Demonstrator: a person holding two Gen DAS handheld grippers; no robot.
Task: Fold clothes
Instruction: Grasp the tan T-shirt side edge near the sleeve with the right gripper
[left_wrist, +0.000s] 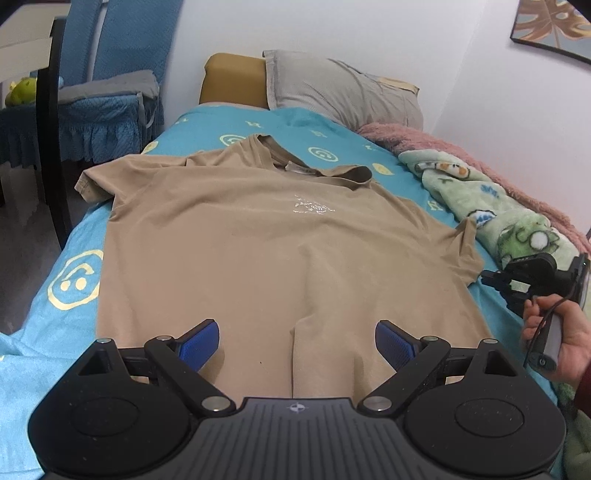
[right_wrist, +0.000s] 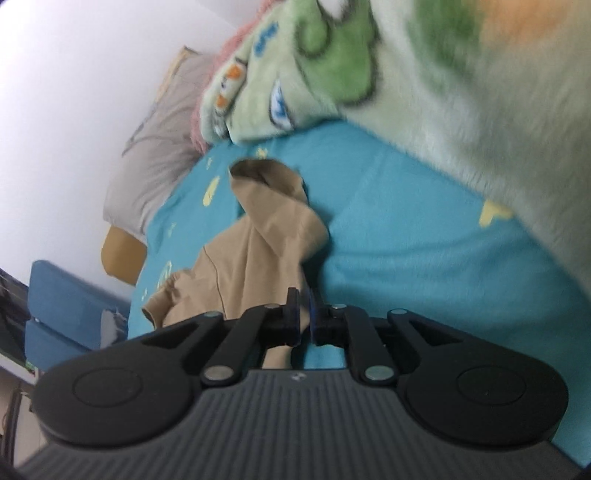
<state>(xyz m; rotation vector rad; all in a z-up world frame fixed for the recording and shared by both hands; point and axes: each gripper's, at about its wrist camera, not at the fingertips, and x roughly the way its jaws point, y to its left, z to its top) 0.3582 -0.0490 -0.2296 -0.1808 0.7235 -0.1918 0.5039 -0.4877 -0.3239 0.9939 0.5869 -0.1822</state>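
Note:
A tan T-shirt lies spread front-up on the bed, collar toward the pillow. My left gripper hovers open over the bottom hem, its blue pads wide apart with a lengthwise crease between them. My right gripper, held by a hand, sits at the edge of the shirt's right sleeve. In the right wrist view, which is blurred, the right gripper has its fingers pressed together on the edge of the tan sleeve, which bunches up in front of them.
The bed has a blue smiley-print sheet. A green plush blanket and a pink one lie along the right side by the wall. A grey pillow is at the head. A blue-covered chair stands to the left.

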